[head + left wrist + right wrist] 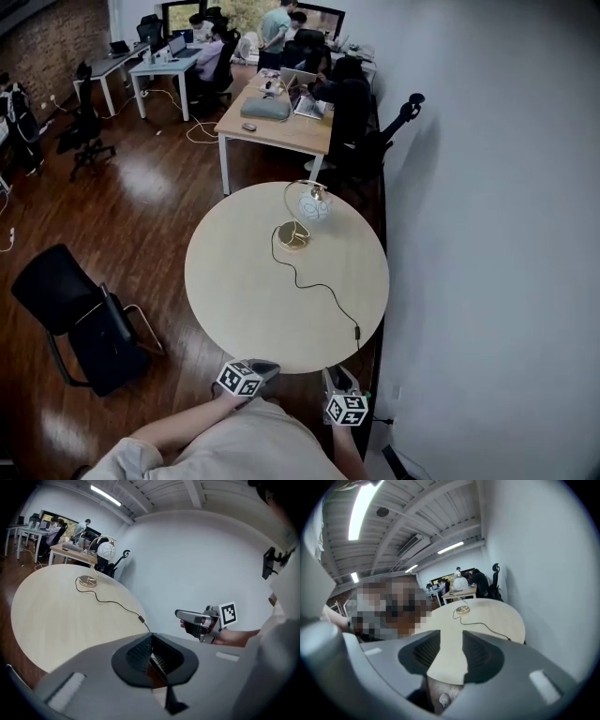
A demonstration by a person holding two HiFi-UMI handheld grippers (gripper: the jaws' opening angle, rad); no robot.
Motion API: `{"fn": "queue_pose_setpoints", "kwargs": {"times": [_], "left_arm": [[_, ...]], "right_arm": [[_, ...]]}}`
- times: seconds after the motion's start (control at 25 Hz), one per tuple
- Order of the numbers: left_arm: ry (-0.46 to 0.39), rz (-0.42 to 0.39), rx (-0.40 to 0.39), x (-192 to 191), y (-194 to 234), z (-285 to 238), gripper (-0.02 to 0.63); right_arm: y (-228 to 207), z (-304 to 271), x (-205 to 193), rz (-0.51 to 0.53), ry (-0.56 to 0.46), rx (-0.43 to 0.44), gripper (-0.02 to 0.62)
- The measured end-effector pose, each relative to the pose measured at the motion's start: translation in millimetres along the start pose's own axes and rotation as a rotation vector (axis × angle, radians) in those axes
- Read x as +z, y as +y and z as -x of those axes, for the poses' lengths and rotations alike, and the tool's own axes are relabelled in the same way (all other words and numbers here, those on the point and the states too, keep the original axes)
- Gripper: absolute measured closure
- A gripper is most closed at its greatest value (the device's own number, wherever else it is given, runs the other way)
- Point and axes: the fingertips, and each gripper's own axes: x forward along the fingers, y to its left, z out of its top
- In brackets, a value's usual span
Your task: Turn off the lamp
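Note:
A lamp with a round gold base (pixel 293 234) and a white globe shade (pixel 314 206) stands at the far side of the round pale table (pixel 234 281). Its black cord runs toward me to an inline switch (pixel 356 330) near the table's right edge. Both grippers hang at the near edge, short of the table and far from the lamp: my left gripper (pixel 255 371) and my right gripper (pixel 339 382). In the left gripper view the left gripper (pixel 151 641) has its pads together, empty; lamp (pixel 87 580) and switch (pixel 140 618) lie ahead. The right gripper (pixel 449 644) stands open, empty.
A white wall (pixel 497 234) runs close along the table's right side. A black chair (pixel 80 314) stands on the wooden floor to the left. Behind the table is a desk (pixel 277 127) with laptops, office chairs and several people.

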Motion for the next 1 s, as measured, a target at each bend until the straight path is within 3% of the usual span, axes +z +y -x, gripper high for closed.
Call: {"fn": "queue_pose_setpoints", "kwargs": {"times": [0.36, 0.56, 0.8, 1.0], "left_arm": [[-0.015, -0.027, 0.002, -3, -53, 1, 0.623], [0.016, -0.114, -0.005, -19, -63, 7, 0.623], [0.017, -0.171, -0.028, 5, -44, 20, 0.623], [0.011, -0.313, -0.049, 18, -32, 57, 0.623]], "right_arm": [[-7, 32, -21, -0.114, -0.170, 0.086, 0.466], [11, 34, -33, -0.161, -0.199, 0.114, 0.466], [18, 24, -20, -0.138, -0.208, 0.048, 0.456], [44, 12, 5, -0.134, -0.250, -0.044, 0.456]]}}
